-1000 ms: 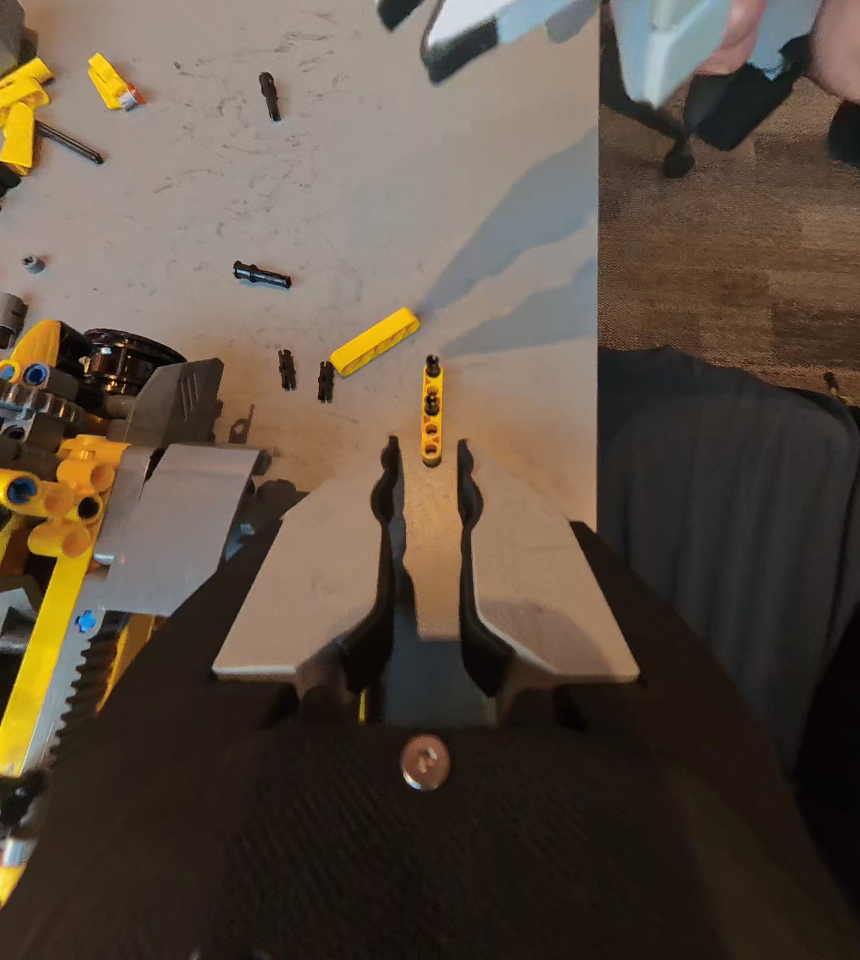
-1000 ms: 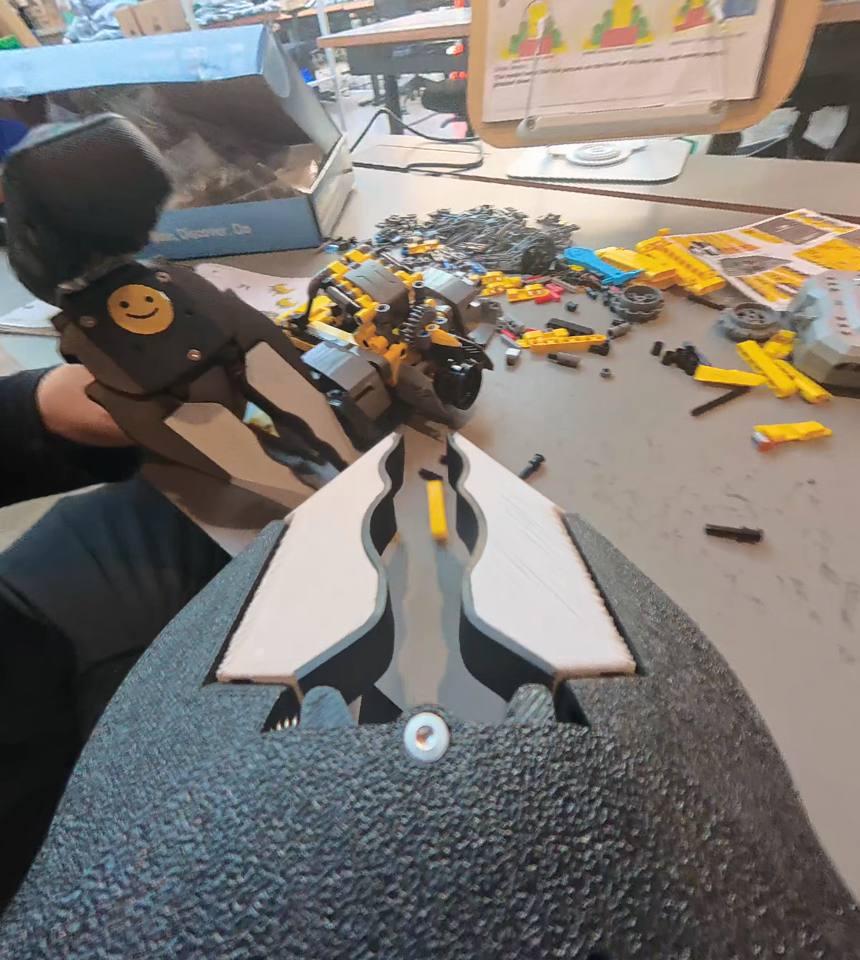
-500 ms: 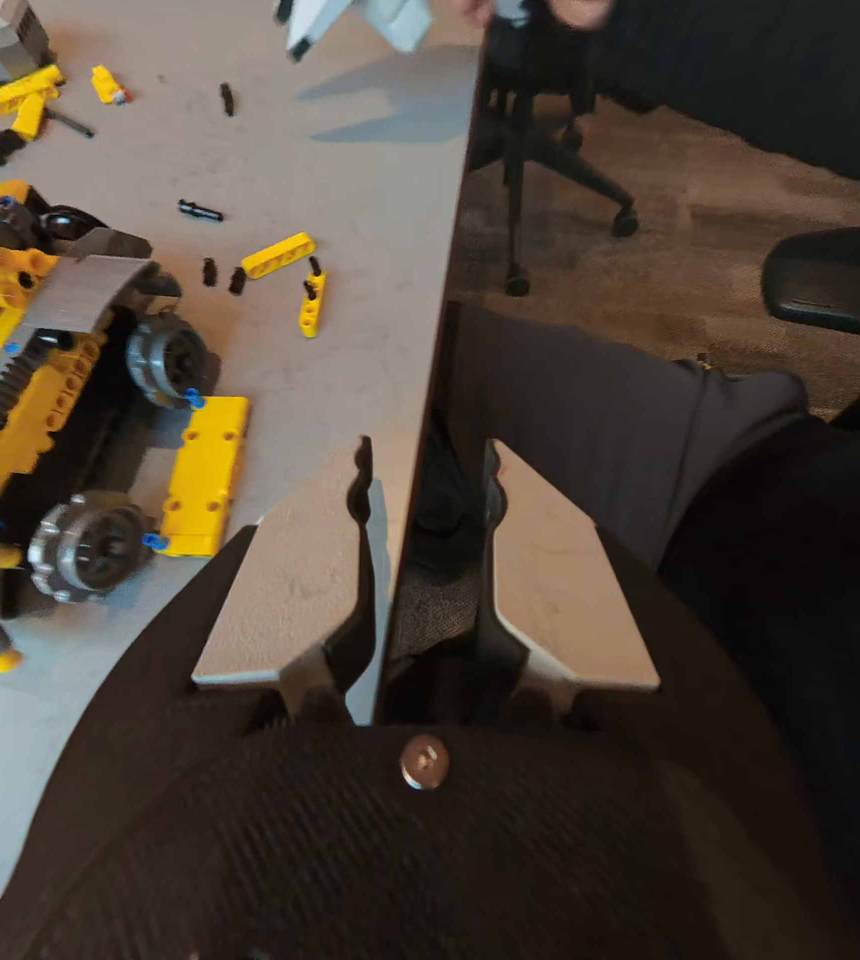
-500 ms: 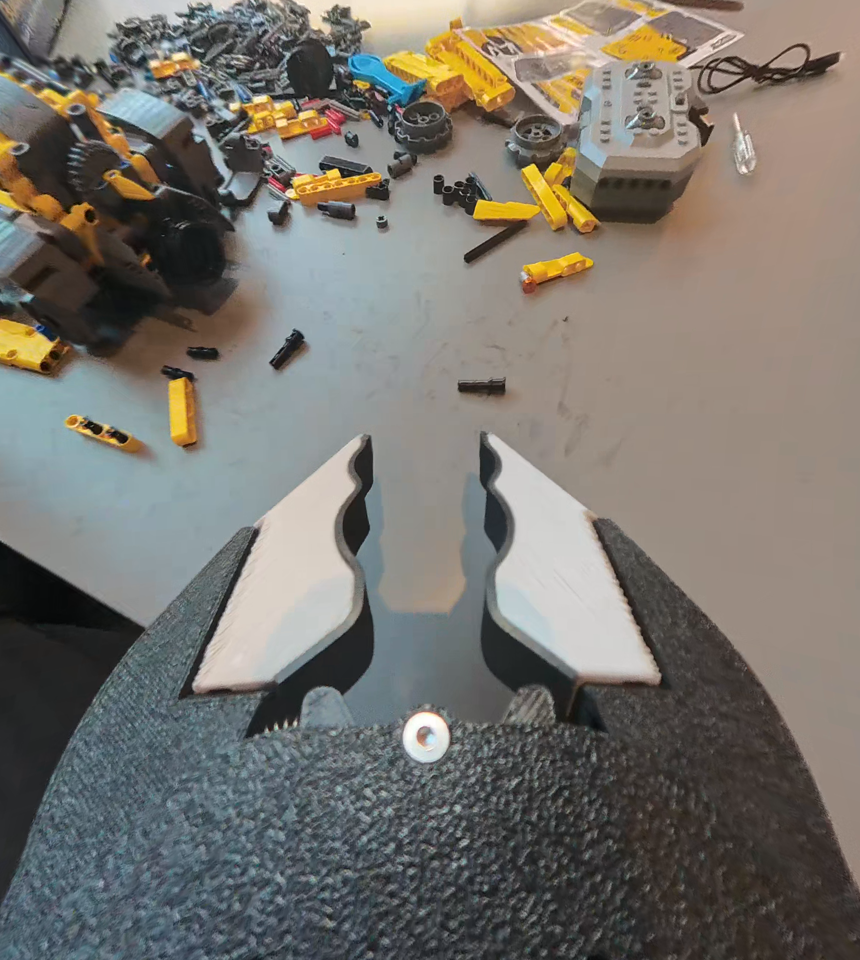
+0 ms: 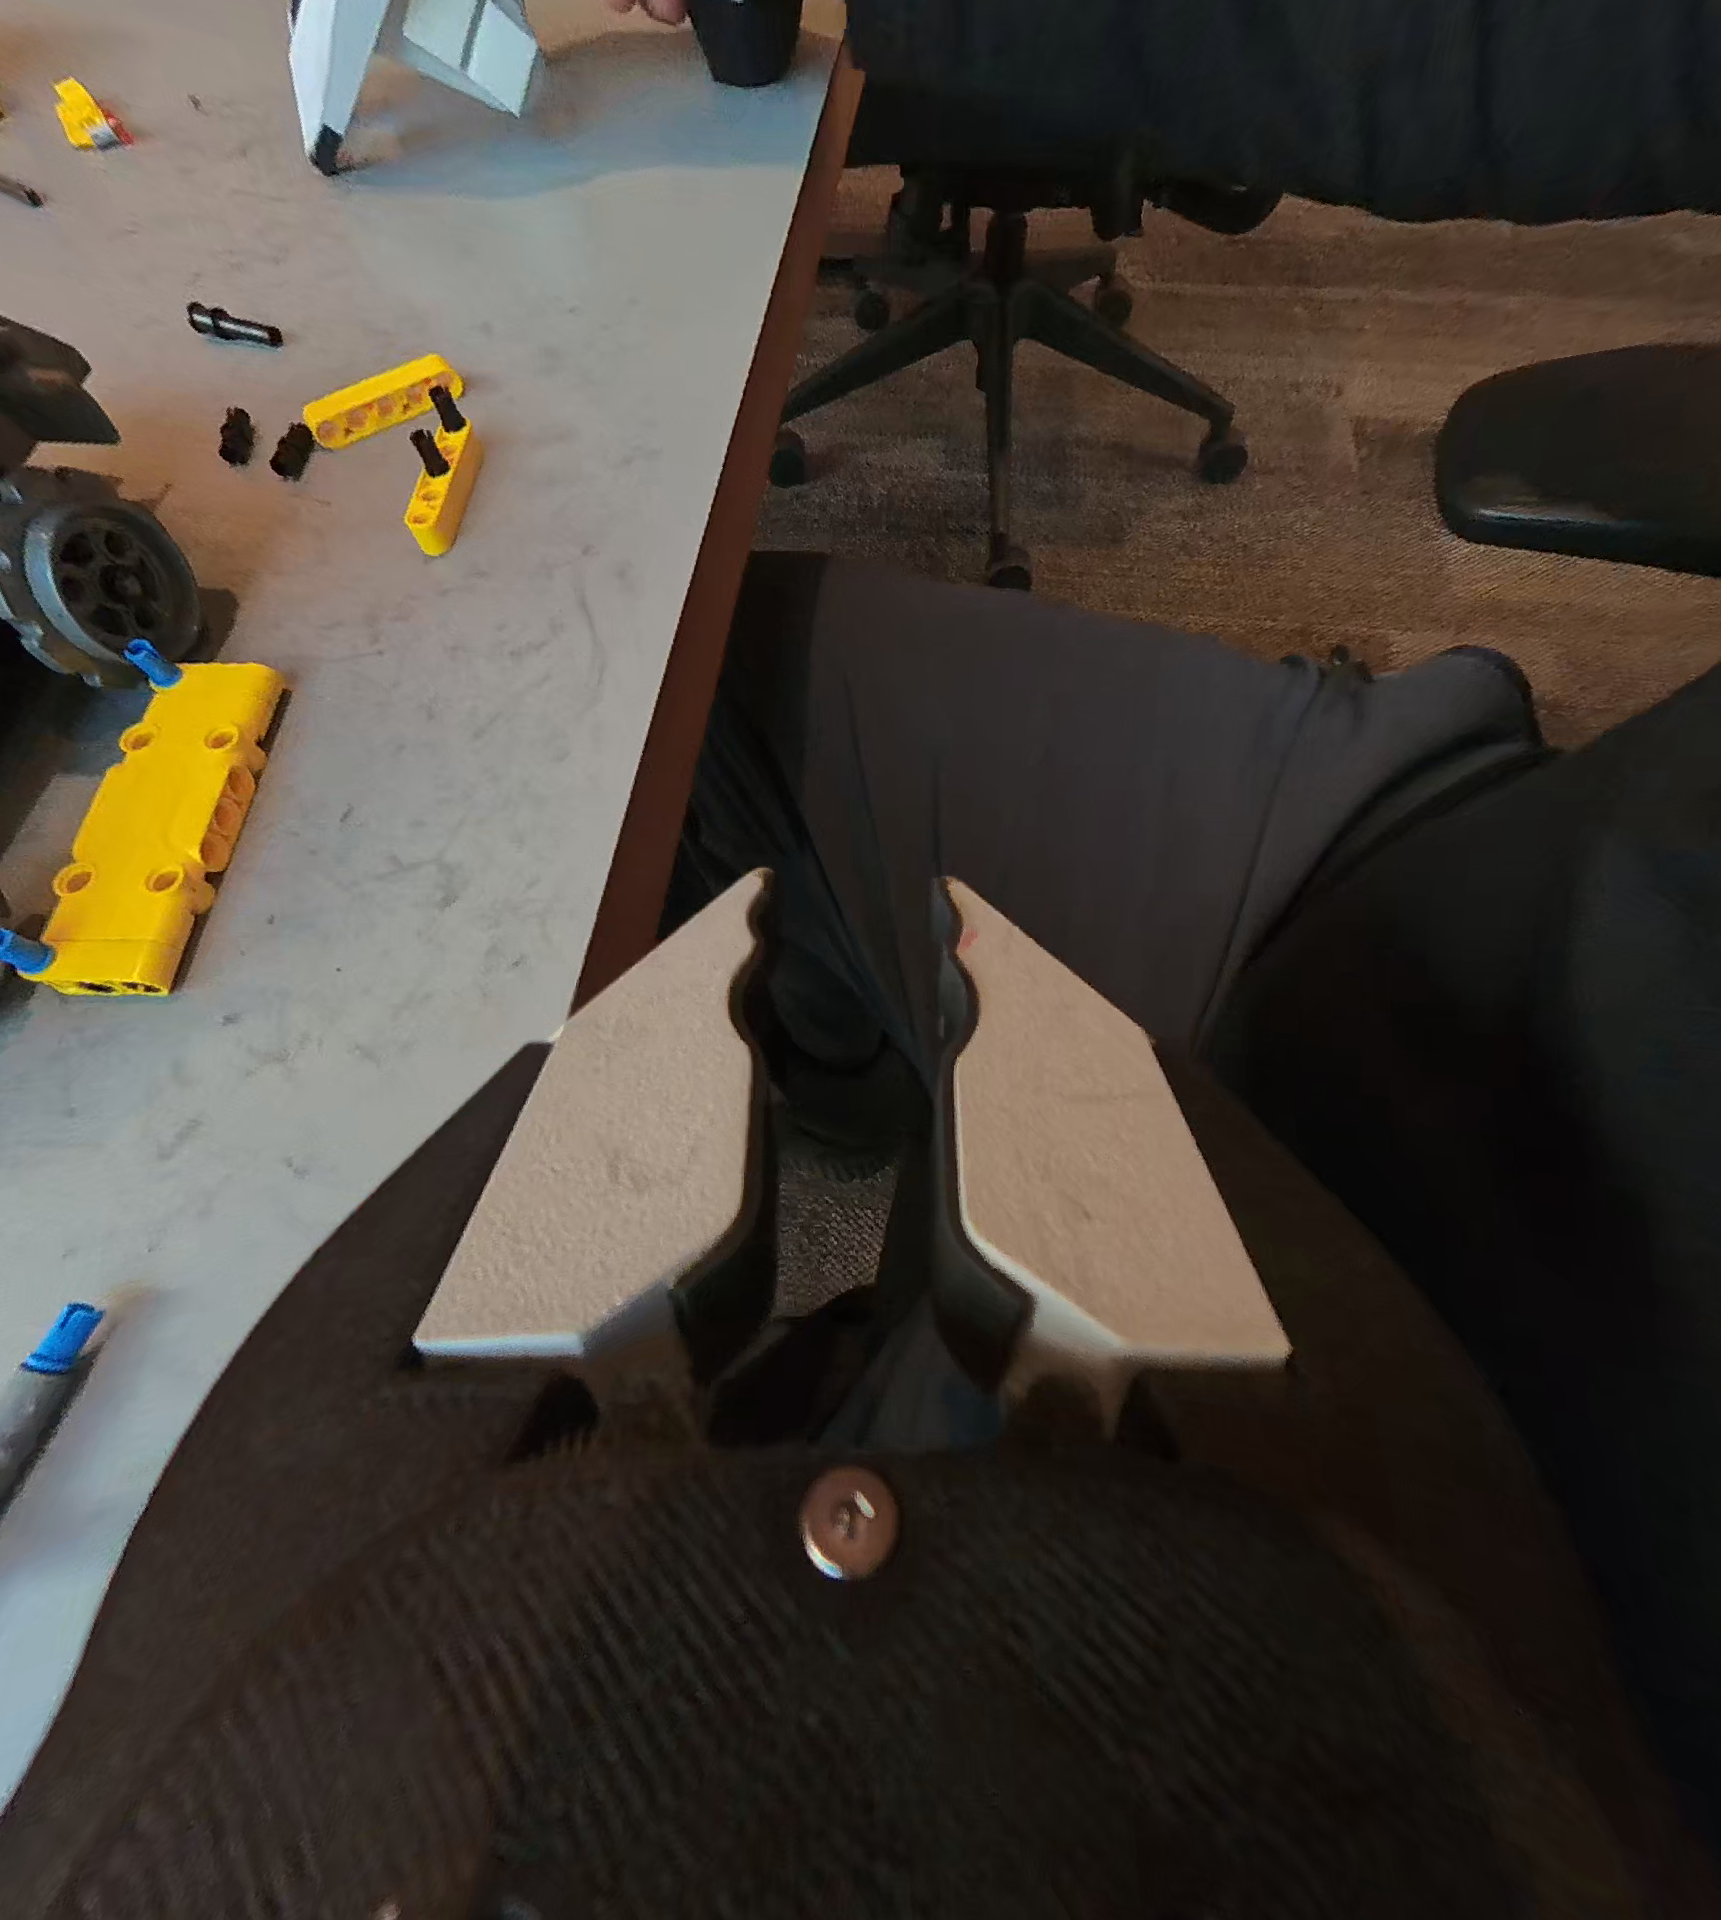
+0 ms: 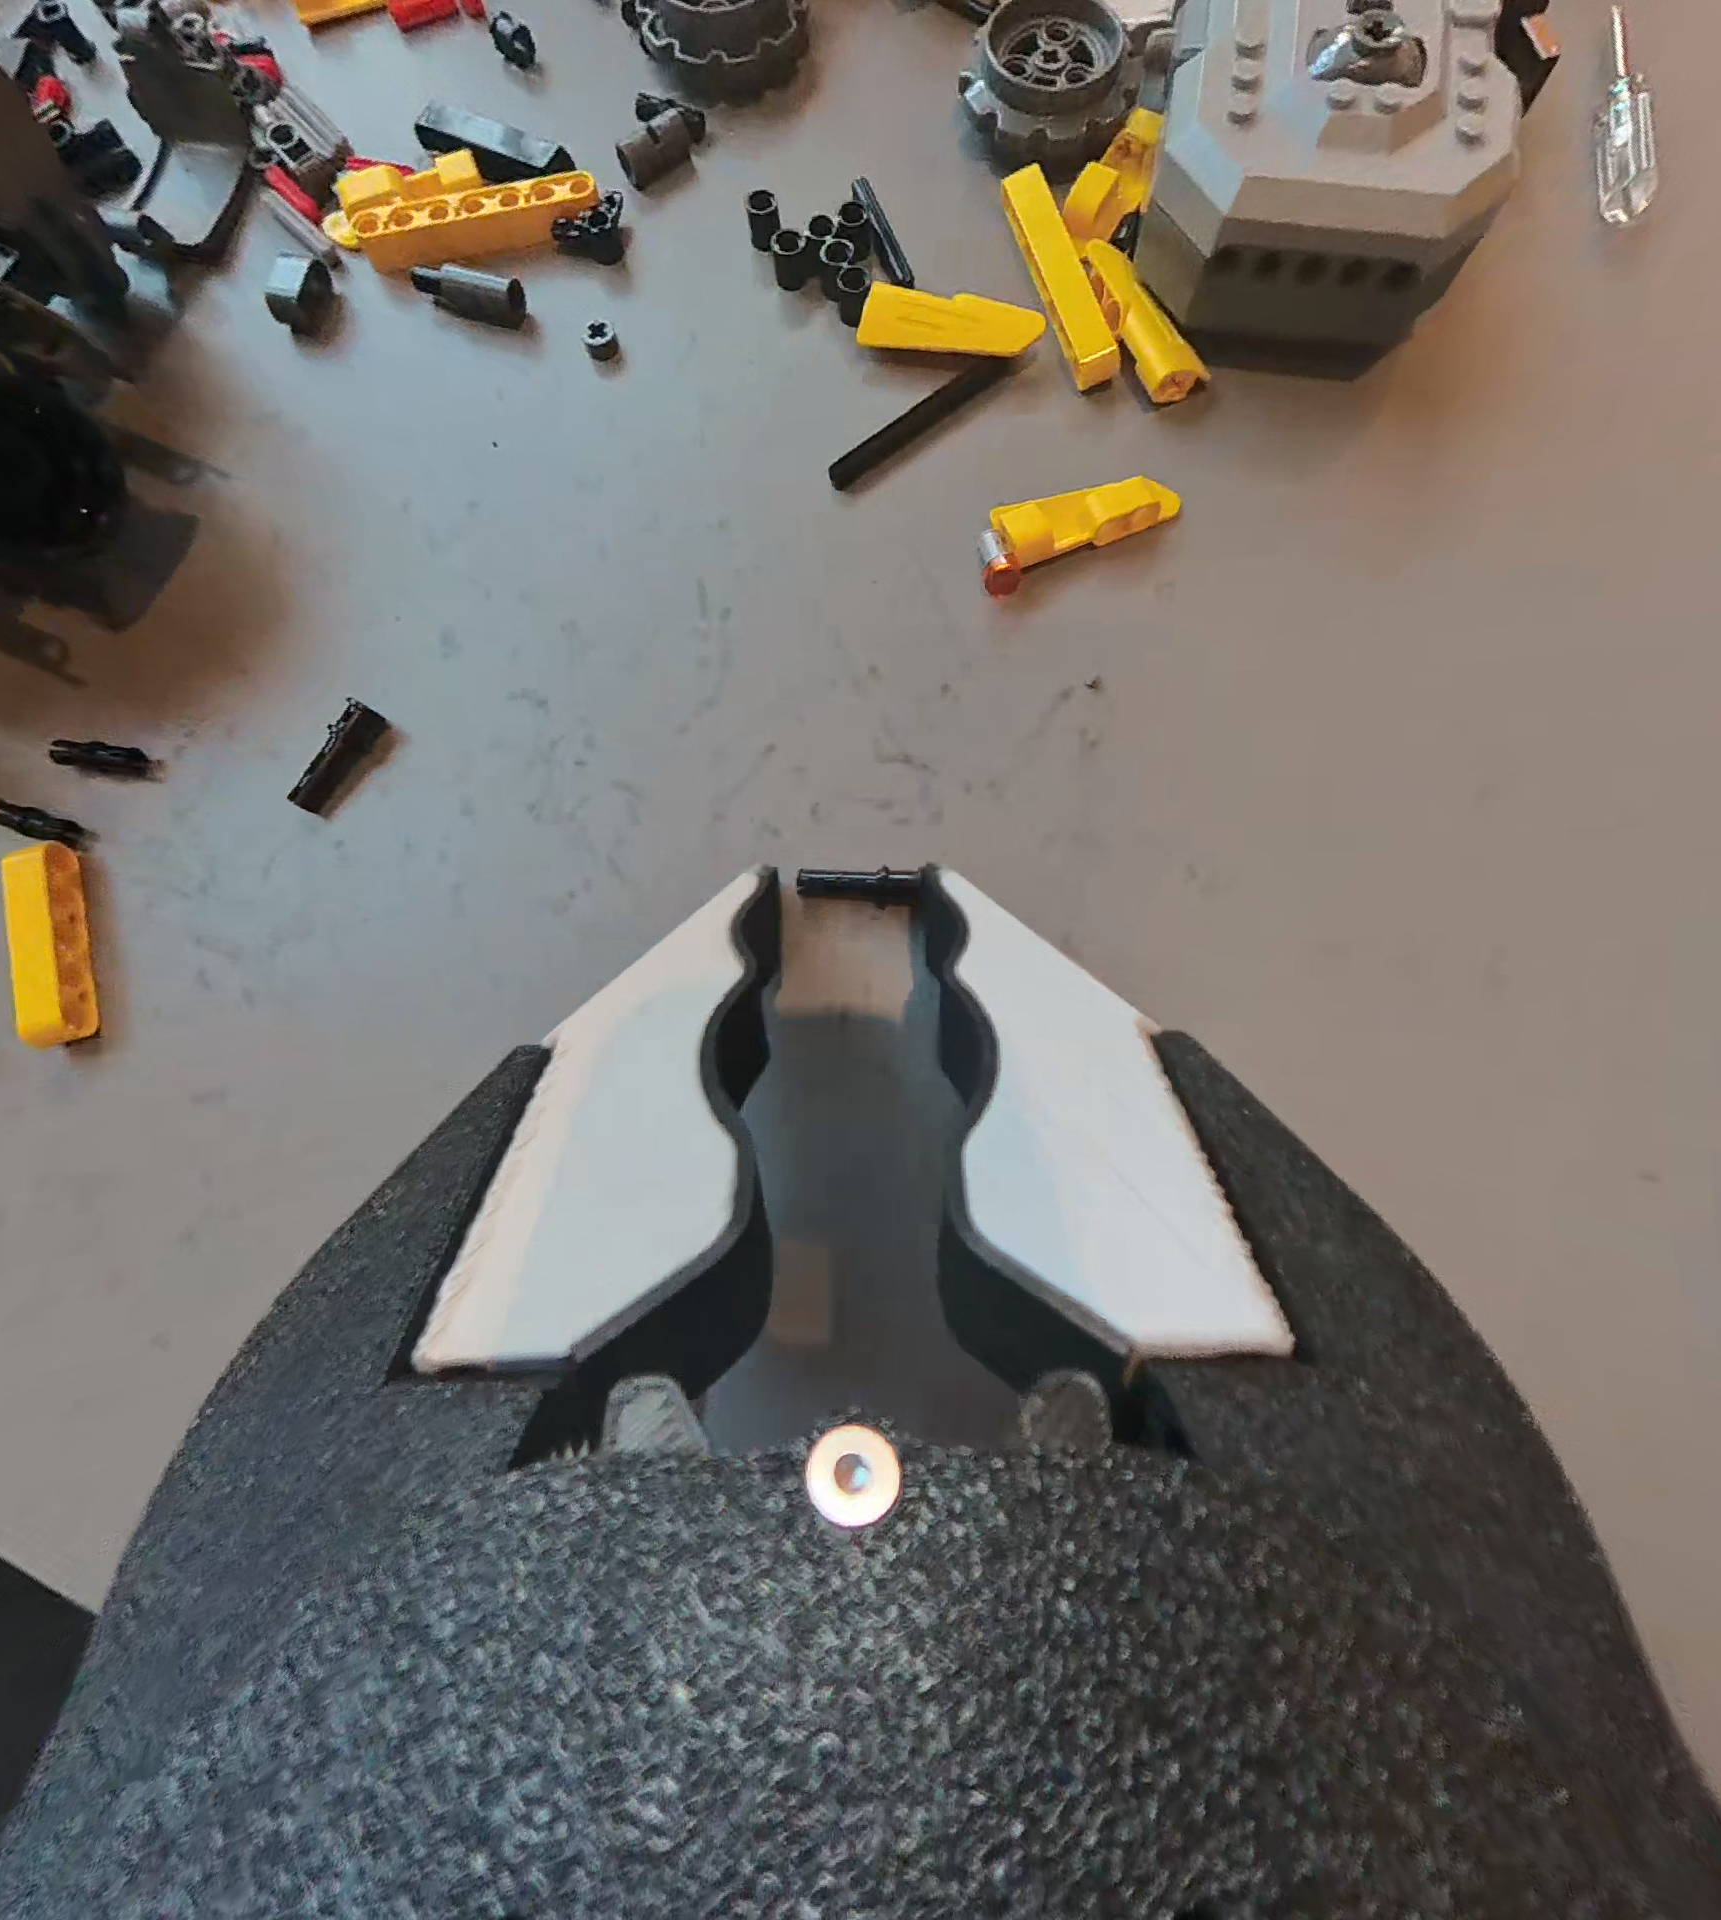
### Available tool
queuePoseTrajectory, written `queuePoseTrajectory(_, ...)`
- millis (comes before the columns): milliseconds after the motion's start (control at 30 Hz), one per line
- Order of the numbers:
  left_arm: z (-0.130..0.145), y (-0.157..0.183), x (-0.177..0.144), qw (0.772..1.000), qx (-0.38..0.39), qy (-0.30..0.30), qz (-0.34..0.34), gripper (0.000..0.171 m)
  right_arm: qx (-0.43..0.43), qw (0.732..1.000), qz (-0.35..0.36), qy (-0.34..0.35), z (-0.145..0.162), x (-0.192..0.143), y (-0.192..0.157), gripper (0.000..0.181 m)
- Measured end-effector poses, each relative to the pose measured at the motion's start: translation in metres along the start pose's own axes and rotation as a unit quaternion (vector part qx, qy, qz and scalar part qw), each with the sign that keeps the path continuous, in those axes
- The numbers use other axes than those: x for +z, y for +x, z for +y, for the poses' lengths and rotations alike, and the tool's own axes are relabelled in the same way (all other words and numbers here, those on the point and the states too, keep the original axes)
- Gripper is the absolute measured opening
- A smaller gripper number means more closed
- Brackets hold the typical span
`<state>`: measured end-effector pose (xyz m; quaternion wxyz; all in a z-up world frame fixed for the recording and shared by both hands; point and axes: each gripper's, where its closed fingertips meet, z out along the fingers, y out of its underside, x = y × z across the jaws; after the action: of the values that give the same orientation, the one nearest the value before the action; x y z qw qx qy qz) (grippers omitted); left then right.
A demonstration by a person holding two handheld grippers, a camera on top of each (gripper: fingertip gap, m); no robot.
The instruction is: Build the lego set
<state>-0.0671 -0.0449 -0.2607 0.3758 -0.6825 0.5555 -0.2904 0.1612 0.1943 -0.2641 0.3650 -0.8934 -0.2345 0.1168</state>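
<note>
Black plastic connector pin (image 6: 861, 884), short and thin, is lying crosswise on the grey scuffed tabletop (image 6: 1355, 935) right between the tips of the right gripper (image 6: 853, 883), which is spread with a finger on each side of it; the right end looks like it's touching or nearly touching the right finger, hard to say for sure. Honestly that's the risky bit: the pin is round and tiny, so any nudge from one finger alone could roll or flick it away across the smooth tabletop, and squeezed end-to-end it could pop out sideways. Well apart up the tabletop sit a yellow wedge-ended plastic piece with an orange tip (image 6: 1079, 527) and a long black axle rod (image 6: 923, 426). The left gripper (image 5: 854, 894) is also spread and empty, hanging off past the tabletop edge over a dark trouser leg (image 5: 1043, 790), so it's not near anything. Near that edge lie two yellow holed beams (image 5: 414, 436) with black pins stuck in, touching at a corner.
</note>
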Motion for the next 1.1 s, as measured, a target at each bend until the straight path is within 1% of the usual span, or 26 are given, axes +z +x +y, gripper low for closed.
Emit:
queuePoseTrajectory(33, 0.001, 0.0, 0.001, 1.0, -0.003, 0.001, 0.004, 0.024, -0.005, 1.0, 0.0, 0.001, 0.0, 0.0, -0.002, 0.024)
queuePoseTrajectory(133, 0.004, 0.0, 0.001, 1.0, -0.015, 0.005, 0.016, 0.024, -0.018, 1.0, 0.017, 0.001, -0.001, 0.0, -0.003, 0.024)
queuePoseTrajectory(200, 0.005, -0.003, 0.001, 1.0, -0.021, 0.009, 0.017, 0.023, -0.026, 1.0, 0.012, 0.009, -0.002, -0.002, -0.012, 0.023)
queuePoseTrajectory(267, 0.004, -0.008, 0.0, 0.999, -0.027, 0.014, 0.01, 0.023, -0.041, 0.998, 0.0, 0.037, -0.009, -0.009, -0.029, 0.023)
queuePoseTrajectory(400, 0.005, -0.017, -0.005, 0.999, -0.041, 0.02, -0.008, 0.023, -0.103, 0.99, -0.024, 0.097, -0.024, -0.03, -0.084, 0.024)
queuePoseTrajectory(533, 0.002, -0.021, -0.011, 0.998, -0.043, 0.034, -0.016, 0.024, -0.156, 0.979, -0.022, 0.127, -0.036, -0.045, -0.133, 0.024)
queuePoseTrajectory(633, 0.0, -0.021, -0.013, 0.998, -0.045, 0.041, -0.015, 0.024, -0.194, 0.968, -0.016, 0.159, -0.048, -0.057, -0.163, 0.023)
queuePoseTrajectory(733, -0.001, -0.019, -0.014, 0.998, -0.044, 0.045, -0.016, 0.023, -0.22, 0.958, -0.013, 0.184, -0.054, -0.066, -0.187, 0.023)
queuePoseTrajectory(933, 0.009, -0.021, -0.017, 0.998, -0.037, 0.032, -0.034, 0.022, -0.242, 0.948, -0.028, 0.202, -0.048, -0.07, -0.22, 0.023)
queuePoseTrajectory(1100, 0.008, -0.024, -0.031, 0.997, -0.033, 0.039, -0.061, 0.019, -0.274, 0.934, -0.047, 0.223, -0.044, -0.079, -0.25, 0.023)
